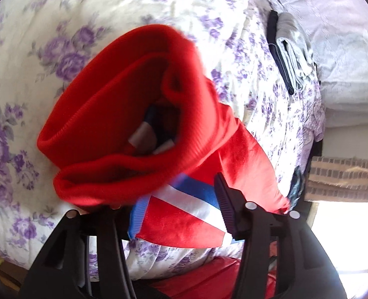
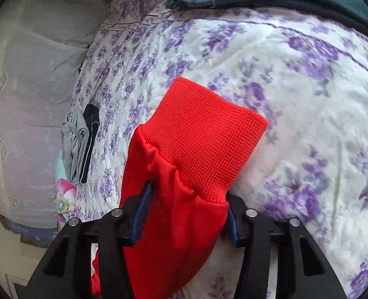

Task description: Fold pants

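Red track pants (image 2: 184, 199) hang above a bed (image 2: 296, 79) with a purple-flowered cover. The right gripper (image 2: 184, 214) is clenched on the fabric just below a knit cuff (image 2: 208, 139). The left gripper (image 1: 169, 214) stands released, with the ribbed waistband (image 1: 124, 114) and striped side panel (image 1: 191, 199) draped between its jaws. The fold looks barely begun; next, the left gripper likely needs a fresh hold.
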`<state>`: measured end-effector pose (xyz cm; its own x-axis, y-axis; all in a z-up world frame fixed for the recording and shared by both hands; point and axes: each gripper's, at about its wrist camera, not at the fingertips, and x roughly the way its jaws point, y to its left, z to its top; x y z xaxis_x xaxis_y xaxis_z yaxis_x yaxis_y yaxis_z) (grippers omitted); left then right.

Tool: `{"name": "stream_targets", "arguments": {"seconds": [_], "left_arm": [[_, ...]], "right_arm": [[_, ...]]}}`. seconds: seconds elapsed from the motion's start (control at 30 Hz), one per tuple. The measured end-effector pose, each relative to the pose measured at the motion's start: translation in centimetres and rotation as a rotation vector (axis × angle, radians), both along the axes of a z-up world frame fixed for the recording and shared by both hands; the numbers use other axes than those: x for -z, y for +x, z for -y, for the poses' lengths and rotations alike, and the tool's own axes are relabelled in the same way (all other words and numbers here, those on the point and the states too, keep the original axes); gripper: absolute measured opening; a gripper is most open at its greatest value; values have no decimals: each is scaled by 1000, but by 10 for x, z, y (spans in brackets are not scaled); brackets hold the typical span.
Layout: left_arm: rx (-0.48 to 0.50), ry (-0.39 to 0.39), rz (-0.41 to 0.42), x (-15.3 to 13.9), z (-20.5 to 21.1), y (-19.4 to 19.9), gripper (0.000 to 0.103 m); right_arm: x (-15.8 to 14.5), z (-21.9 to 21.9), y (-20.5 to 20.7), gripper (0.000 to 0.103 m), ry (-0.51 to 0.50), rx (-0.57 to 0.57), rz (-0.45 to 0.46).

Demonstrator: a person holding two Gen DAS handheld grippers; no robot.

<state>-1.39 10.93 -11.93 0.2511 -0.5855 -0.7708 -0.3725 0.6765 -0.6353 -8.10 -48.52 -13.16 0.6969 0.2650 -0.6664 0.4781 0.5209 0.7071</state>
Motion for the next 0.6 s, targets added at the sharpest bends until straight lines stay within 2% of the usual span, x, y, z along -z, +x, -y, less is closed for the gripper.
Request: {"name": "stream_targets", "arguments": {"seconds": [0.1, 0.23, 0.3, 0.4, 0.47, 0.53, 0.6], "left_arm": [[-3, 45, 47, -14, 3, -9, 51], [-36, 55, 100, -27, 1, -23, 51], [-55, 66, 119, -29, 3, -30, 51], [-77, 5, 136, -24, 6, -41, 51], [-93, -21, 158, -24, 15, -52, 51], [-109, 5, 159, -23, 22, -63, 54], [-131, 7, 146, -15, 19, -74, 58]], "right_arm": [[-39, -6, 22, 16, -43, -70, 98], [-101, -12, 71, 16, -124, -197, 241], [-110, -6, 96, 16, -178, -223, 246], [-71, 23, 119, 15, -221, -169, 106], [-32, 43, 117, 16, -170, -126, -3], [-11, 51, 106, 16, -117, -113, -27], [-5, 52, 98, 16, -124, -136, -28]]}}
